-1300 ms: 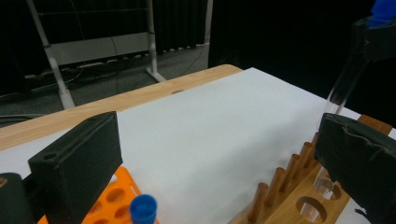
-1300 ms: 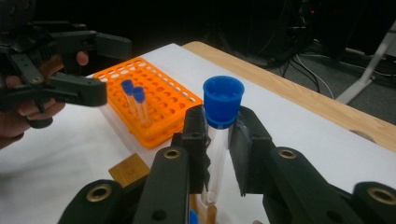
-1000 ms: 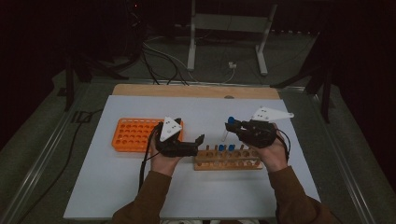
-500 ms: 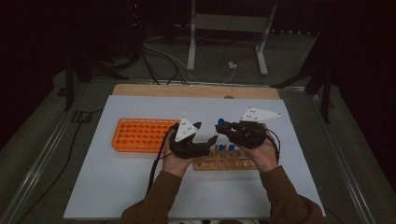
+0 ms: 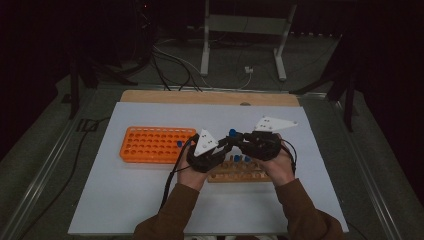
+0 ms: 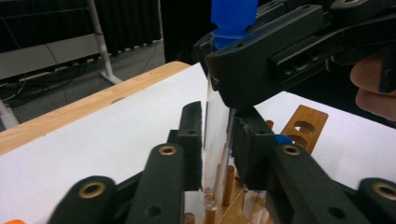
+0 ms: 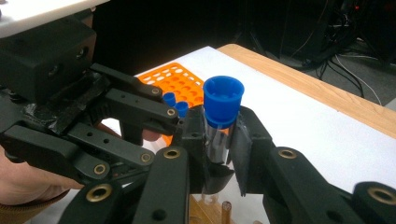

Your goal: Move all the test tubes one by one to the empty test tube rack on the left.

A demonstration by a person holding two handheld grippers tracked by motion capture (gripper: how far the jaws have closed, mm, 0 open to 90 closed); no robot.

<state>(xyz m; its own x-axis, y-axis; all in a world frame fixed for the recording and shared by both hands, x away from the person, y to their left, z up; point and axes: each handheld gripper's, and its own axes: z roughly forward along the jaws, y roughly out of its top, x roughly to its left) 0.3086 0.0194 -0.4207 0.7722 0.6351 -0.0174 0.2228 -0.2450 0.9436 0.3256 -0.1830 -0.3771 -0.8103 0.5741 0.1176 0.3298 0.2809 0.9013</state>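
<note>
A: High view. What is being shown?

B: A person is holding a clear tube with a blue cap [image 5: 233,133] in the air between the left tongs [image 5: 223,148] and the right tongs [image 5: 238,137], above the wooden rack [image 5: 260,175]. An orange rack [image 5: 150,145] is lying to the left on the white bench [image 5: 125,200].

A: Left gripper view?

B: The left tongs [image 6: 218,140] have just been closing and are now pinching the tube's glass-clear lower body [image 6: 215,130]. The right tongs [image 6: 243,79] are gripping it higher, under the cap.

A: Right gripper view?

B: The right tongs [image 7: 219,140] are pressing on the tube [image 7: 217,140] just below its cap, while the left tongs [image 7: 180,122] are reaching in from the left.

A: How will it handle?

B: Probably light, stiff, smooth and breakable. A mid-body hold with gentle pressure looks safest, since the wall may be slipping under hard pads.
</note>
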